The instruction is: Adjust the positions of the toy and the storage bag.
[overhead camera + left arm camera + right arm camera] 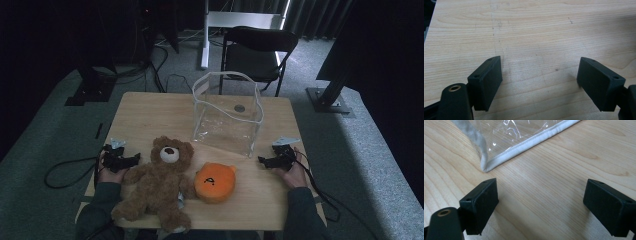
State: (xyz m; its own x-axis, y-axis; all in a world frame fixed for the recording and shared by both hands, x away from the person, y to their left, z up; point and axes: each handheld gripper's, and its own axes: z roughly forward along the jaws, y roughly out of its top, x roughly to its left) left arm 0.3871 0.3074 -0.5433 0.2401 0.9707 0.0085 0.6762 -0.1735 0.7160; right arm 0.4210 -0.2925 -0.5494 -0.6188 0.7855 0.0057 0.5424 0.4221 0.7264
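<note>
Both grippers are just parked on the wooden worktop (150, 107), jaws spread wide with nothing between them. Left gripper (131, 160) sits right beside the brown teddy bear (159, 182), which lies on its back next to an orange plush (215, 182). Right gripper (264, 161) points at the corner of the clear bag (226, 117), close but not touching.

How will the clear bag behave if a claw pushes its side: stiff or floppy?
Probably floppy: the clear plastic bag has thin, creased, glossy walls, and its white-trimmed top rim sags unevenly. It looks empty and light, so a push would likely slide or tip it across the wooden table rather than meet resistance. The film may be slippery.
</note>
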